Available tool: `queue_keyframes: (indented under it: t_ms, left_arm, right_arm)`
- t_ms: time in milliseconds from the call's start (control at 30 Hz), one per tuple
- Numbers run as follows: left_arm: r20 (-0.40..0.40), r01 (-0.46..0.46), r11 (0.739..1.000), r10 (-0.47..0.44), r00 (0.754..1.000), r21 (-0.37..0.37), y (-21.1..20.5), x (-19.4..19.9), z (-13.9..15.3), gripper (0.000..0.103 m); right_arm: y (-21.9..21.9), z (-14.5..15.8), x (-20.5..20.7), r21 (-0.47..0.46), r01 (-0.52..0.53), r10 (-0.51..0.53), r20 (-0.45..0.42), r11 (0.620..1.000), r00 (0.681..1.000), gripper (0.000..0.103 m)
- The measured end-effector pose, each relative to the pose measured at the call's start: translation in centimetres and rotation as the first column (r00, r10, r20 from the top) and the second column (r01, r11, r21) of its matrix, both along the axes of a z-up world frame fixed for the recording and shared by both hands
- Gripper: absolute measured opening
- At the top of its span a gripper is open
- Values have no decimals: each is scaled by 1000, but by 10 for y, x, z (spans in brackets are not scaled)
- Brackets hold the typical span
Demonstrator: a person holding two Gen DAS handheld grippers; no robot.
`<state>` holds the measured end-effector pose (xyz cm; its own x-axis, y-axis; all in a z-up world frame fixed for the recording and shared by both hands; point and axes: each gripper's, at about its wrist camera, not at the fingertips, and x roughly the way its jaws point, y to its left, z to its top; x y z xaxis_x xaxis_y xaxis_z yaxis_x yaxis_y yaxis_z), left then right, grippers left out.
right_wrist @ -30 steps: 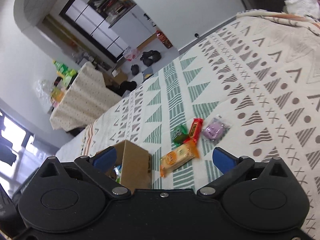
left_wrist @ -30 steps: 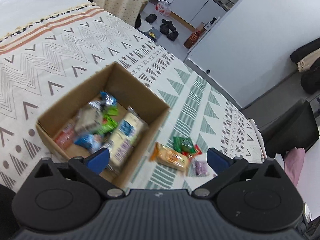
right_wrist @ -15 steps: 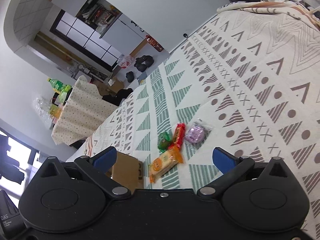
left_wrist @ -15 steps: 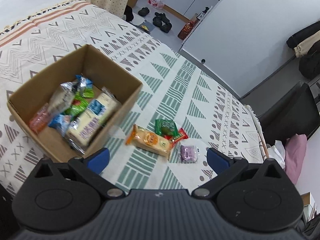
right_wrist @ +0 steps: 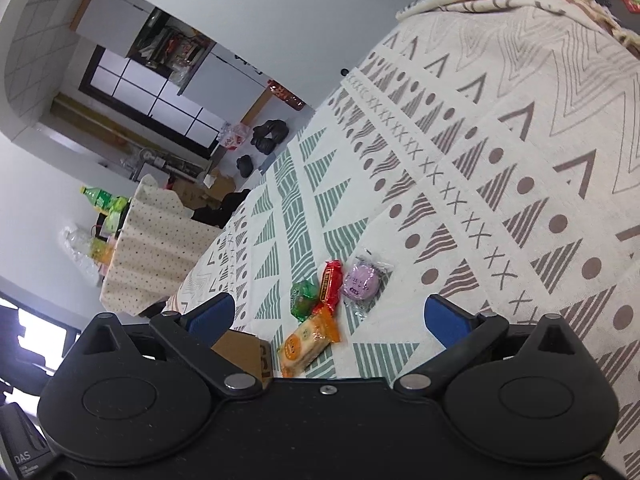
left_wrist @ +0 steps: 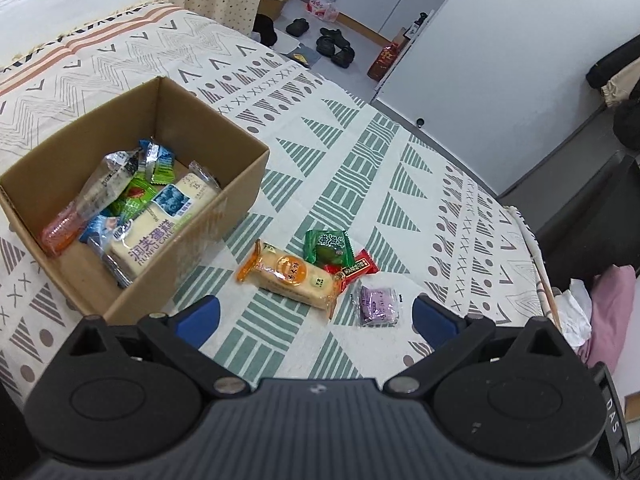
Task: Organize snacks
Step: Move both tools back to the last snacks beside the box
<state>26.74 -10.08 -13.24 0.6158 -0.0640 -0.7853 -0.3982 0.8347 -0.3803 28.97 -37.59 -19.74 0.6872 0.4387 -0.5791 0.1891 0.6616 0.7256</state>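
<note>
Evidently both grippers, left (left_wrist: 316,314) and right (right_wrist: 326,314), hang empty, jaws wide. Take the orange pack (left_wrist: 290,274) across its short width, then lift it clear into the box (left_wrist: 240,184).

Your left gripper (left_wrist: 316,314) hangs wide open and empty: just ahead between its fingers lie the orange cracker pack (left_wrist: 290,274), green packet (left_wrist: 327,246), red bar (left_wrist: 354,268) and purple candy (left_wrist: 378,305), the cardboard box (left_wrist: 240,172) beyond the left finger

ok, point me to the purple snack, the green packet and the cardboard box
purple snack (left_wrist: 377,305), left wrist view, centre of wrapper
green packet (left_wrist: 329,247), left wrist view, middle of its face
cardboard box (left_wrist: 208,232), left wrist view, outer side wall
</note>
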Motion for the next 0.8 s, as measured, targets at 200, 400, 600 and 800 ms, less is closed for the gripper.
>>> queue_keyframes:
  t_ms: [200,400,600,800]
  left_arm:
    - [-7,-19,999,19,1000,40,-13,9,-12,100]
    - [-35,-47,998,48,998,39,-20,18,-27,87]
    - [-74,-71,997,73,995,24,-24,30,-47,68]
    - [-99,-124,992,123,987,-2,-22,47,-66,64]
  right_arm:
    - [-4,-10,6,14,9,-9,-29,1000,1000,97]
    - [-8,-21,15,25,26,-25,-60,999,998,86]
    - [-9,-32,28,32,15,-13,-68,999,998,80]
    - [-8,-49,42,39,-23,26,-93,999,995,68]
